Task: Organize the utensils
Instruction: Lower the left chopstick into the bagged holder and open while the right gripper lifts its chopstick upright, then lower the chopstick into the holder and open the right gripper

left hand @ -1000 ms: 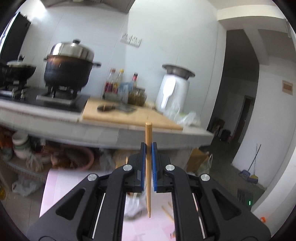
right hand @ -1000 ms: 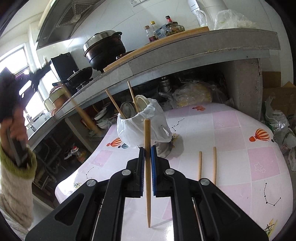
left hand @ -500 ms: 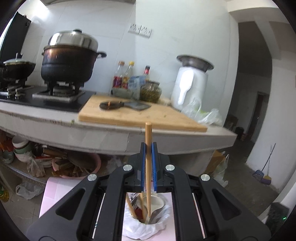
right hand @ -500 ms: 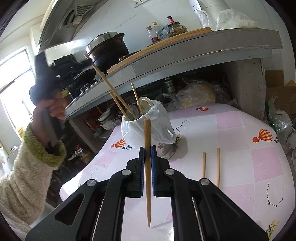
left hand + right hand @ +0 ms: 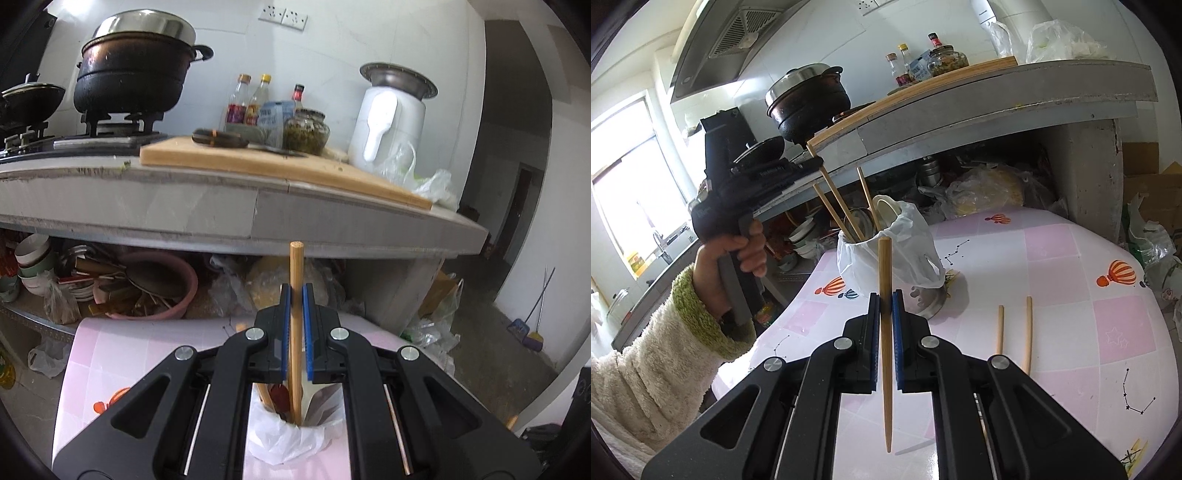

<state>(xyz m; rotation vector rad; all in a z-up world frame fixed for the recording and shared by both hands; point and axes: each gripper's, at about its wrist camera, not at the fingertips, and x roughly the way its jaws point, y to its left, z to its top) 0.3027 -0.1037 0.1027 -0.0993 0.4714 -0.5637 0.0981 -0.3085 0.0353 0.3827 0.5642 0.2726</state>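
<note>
My left gripper [image 5: 295, 295] is shut on a wooden chopstick [image 5: 295, 332], held upright with its tip down inside the utensil holder [image 5: 291, 439], a metal cup lined with a white plastic bag. In the right wrist view the left gripper [image 5: 812, 162] holds that chopstick [image 5: 834, 195] over the holder [image 5: 890, 254], which has other chopsticks and spoons in it. My right gripper [image 5: 885, 306] is shut on a second chopstick [image 5: 885, 343], held above the table in front of the holder. Two more chopsticks [image 5: 1014, 332] lie on the table to the right.
The pink patterned table [image 5: 1071, 295] stands in front of a concrete kitchen counter [image 5: 221, 210]. On the counter are a cutting board [image 5: 258, 162], a black pot [image 5: 136, 74] and bottles. Bowls and bags crowd the shelf under the counter [image 5: 110, 288].
My left gripper has come over the holder and lowered its chopstick tip into it. My right gripper has stayed nearly still with its chopstick.
</note>
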